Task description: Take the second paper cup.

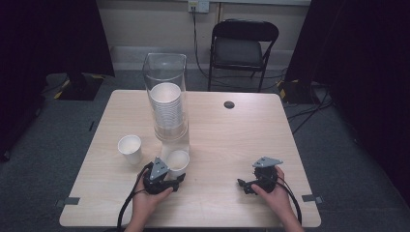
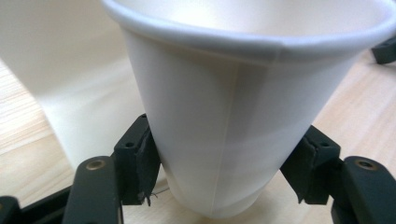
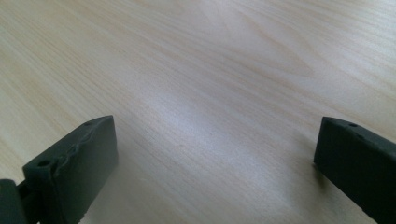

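Note:
A white paper cup [image 1: 178,162] [image 2: 224,116] stands upright on the light wooden table [image 1: 227,145], near its front left. My left gripper [image 1: 180,177] [image 2: 222,172] is closed around the cup's lower wall, one black pad [image 2: 142,161] pressing on each side. Toward the front right, my right gripper [image 1: 243,185] [image 3: 215,154] stands open low over bare wood, with nothing between its jaws.
A second white paper cup [image 1: 130,147] stands just left of the held one. Behind them a tall clear container [image 1: 164,67] holds a stack of paper cups [image 1: 167,108]. A dark grommet [image 1: 229,104] sits at the table's back. A folding chair [image 1: 243,46] stands beyond the table.

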